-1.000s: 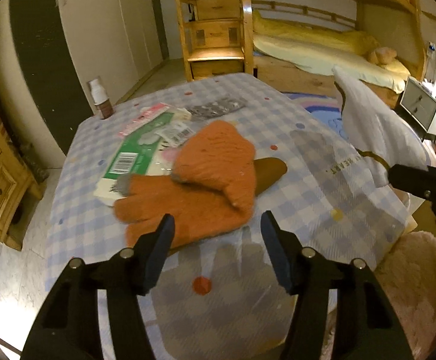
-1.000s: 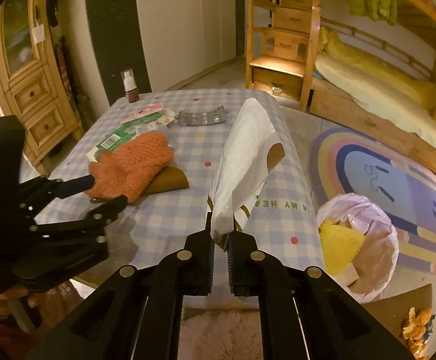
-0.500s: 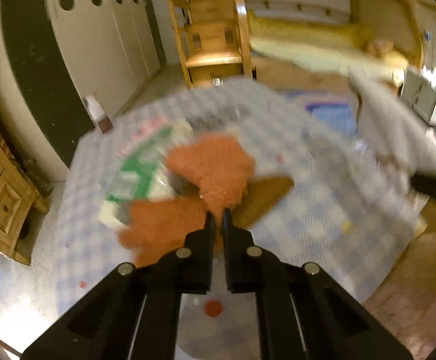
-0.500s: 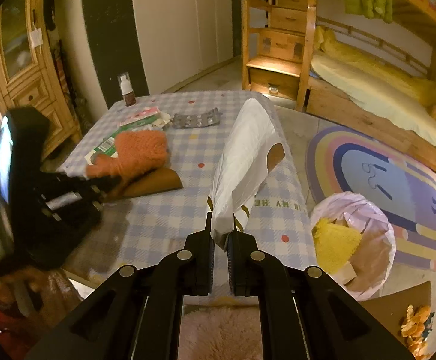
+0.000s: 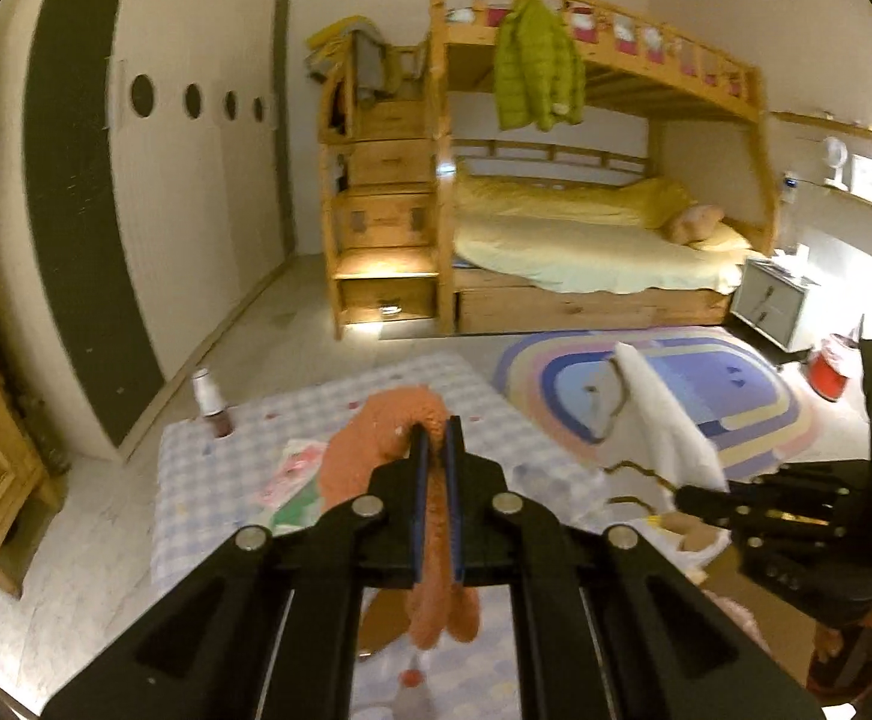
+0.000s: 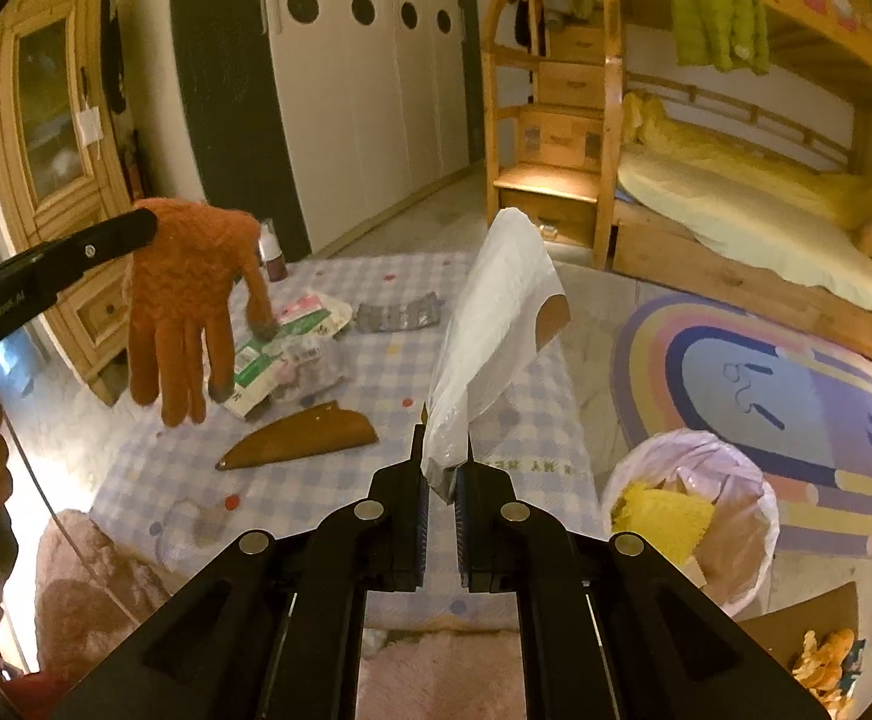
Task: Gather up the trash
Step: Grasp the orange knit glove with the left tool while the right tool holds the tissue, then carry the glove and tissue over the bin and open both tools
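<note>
An orange knitted glove [image 6: 183,300] hangs fingers-down in the air above the checked table [image 6: 496,420], with my left gripper [image 5: 436,438] shut on its cuff. In the right wrist view that left gripper [image 6: 144,227] comes in from the left edge. My right gripper [image 6: 440,456] is shut on the edge of a white plastic bag [image 6: 496,324], which stands up over the table's right side. On the table lie a green-and-white packet [image 6: 267,354], a silver blister pack [image 6: 396,315] and a brown leaf-shaped piece [image 6: 303,438].
A small bottle [image 6: 270,252] stands at the table's far corner. A bin with a pink liner [image 6: 730,480] holding yellow trash sits on the floor to the right, by a striped rug [image 6: 796,396]. A wooden cabinet [image 6: 57,138] is left, a bunk bed [image 6: 736,192] behind.
My left gripper closed on the orange glove and lifted it off the table; it now dangles in the air. The right gripper rose slightly, still holding the bag.
</note>
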Available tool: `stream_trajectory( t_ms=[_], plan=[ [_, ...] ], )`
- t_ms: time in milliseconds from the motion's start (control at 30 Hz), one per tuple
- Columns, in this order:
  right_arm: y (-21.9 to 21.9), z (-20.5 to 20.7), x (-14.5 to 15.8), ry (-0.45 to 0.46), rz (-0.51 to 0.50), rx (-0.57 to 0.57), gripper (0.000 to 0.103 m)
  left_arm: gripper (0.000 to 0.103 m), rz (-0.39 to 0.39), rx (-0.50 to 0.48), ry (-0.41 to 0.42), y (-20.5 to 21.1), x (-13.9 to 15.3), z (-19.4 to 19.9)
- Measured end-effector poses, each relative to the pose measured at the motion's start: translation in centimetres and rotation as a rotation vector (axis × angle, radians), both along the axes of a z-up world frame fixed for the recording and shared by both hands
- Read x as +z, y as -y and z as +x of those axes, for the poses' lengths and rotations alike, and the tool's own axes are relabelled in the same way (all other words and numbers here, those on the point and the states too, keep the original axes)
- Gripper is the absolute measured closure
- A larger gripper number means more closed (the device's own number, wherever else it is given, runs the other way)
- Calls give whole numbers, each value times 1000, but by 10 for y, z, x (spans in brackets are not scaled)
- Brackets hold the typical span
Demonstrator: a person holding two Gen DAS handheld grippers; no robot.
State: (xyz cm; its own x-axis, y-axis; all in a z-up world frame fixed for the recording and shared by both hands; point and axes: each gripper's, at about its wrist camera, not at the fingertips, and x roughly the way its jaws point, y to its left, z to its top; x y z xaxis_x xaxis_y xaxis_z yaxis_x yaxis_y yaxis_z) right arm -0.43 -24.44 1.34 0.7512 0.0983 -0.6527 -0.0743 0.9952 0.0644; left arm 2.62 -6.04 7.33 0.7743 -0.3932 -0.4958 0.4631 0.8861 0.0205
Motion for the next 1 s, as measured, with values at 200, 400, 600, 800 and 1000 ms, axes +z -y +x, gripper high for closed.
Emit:
stream_trajectory(
  t_ms=[200, 400, 600, 800, 1000],
  plan=[
    [30, -10, 3, 6, 5, -68, 96, 99, 44, -119, -24, 64, -18, -3],
    [83, -16, -10, -22, 17, -184, 96, 99, 78, -241, -49, 142, -39, 8],
    [140, -16, -33, -74, 31, -306, 96, 99, 88, -341, -105, 214, -69, 27],
    [186, -7, -68, -144, 69, -381, 96, 99, 120, -413, -144, 268, -99, 43],
    [218, 10, -99, -206, 101, -411, 96, 99, 143, -442, -202, 307, -127, 68]
  ],
)
